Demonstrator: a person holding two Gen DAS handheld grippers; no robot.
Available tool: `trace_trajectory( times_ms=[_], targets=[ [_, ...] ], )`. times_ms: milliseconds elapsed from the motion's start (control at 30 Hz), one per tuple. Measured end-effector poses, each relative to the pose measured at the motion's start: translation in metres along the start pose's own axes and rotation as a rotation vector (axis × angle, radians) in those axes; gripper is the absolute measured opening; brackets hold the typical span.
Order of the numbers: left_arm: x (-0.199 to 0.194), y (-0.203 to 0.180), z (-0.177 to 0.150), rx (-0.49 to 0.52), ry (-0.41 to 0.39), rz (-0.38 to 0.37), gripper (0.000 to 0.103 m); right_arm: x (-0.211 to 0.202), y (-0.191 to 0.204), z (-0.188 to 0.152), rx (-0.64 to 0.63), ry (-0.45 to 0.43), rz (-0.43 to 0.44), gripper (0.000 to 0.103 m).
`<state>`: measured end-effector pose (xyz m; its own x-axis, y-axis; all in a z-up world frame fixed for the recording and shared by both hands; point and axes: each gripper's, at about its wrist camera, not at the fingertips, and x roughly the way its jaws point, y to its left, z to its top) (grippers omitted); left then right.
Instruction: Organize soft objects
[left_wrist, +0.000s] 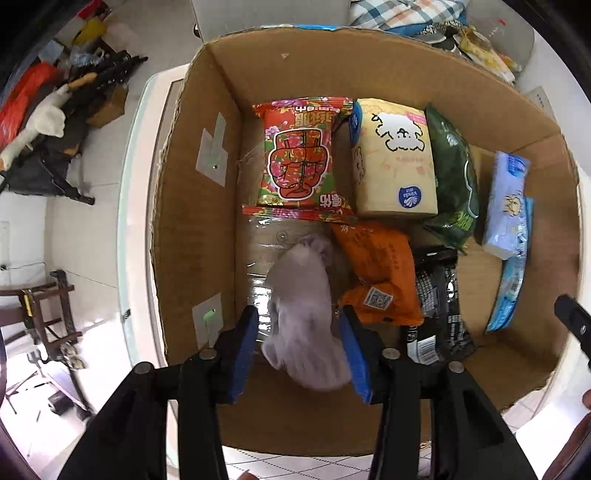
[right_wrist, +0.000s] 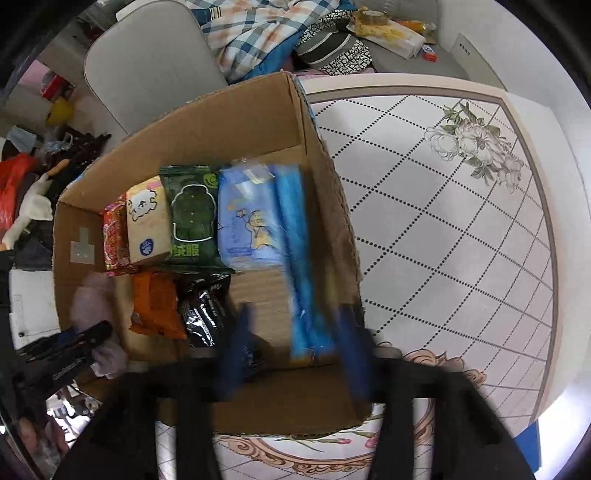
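Over the cardboard box, the left gripper stands released around a pale cloth bundle, while the right gripper, blurred, appears parted beside a blue pack.

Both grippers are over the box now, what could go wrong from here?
1. The pale cloth sits between the left gripper's blue pads and may snag there instead of dropping into the box.
2. The blue pack between the right gripper's pads stands against the box wall and could tip onto the tissue pack.
3. The two grippers are close together and could collide.
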<state>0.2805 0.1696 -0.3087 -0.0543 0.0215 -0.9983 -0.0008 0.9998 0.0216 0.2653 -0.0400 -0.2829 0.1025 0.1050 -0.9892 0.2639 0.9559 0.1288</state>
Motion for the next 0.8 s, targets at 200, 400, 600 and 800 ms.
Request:
trace_trajectory(
  times_ms=[200, 400, 600, 800],
  targets=[
    [-0.014, 0.003, -0.005, -0.008, -0.051, -0.016, 0.067, -0.007, 0.013, -0.005, -0.05, 0.016, -0.02, 0.067],
    [-0.044, 0.003, -0.016, -0.003, -0.137, -0.023, 0.098, -0.01, 0.027, -0.012, -0.113, 0.023, -0.031, 0.071],
    [-0.07, 0.0, -0.031, -0.021, -0.211, -0.041, 0.102, -0.02, 0.038, -0.022, -0.179, -0.004, -0.035, 0.093],
    [-0.083, -0.012, -0.039, -0.005, -0.253, -0.031, 0.102, -0.029, 0.035, -0.025, -0.19, -0.019, -0.063, 0.103]
  ],
)
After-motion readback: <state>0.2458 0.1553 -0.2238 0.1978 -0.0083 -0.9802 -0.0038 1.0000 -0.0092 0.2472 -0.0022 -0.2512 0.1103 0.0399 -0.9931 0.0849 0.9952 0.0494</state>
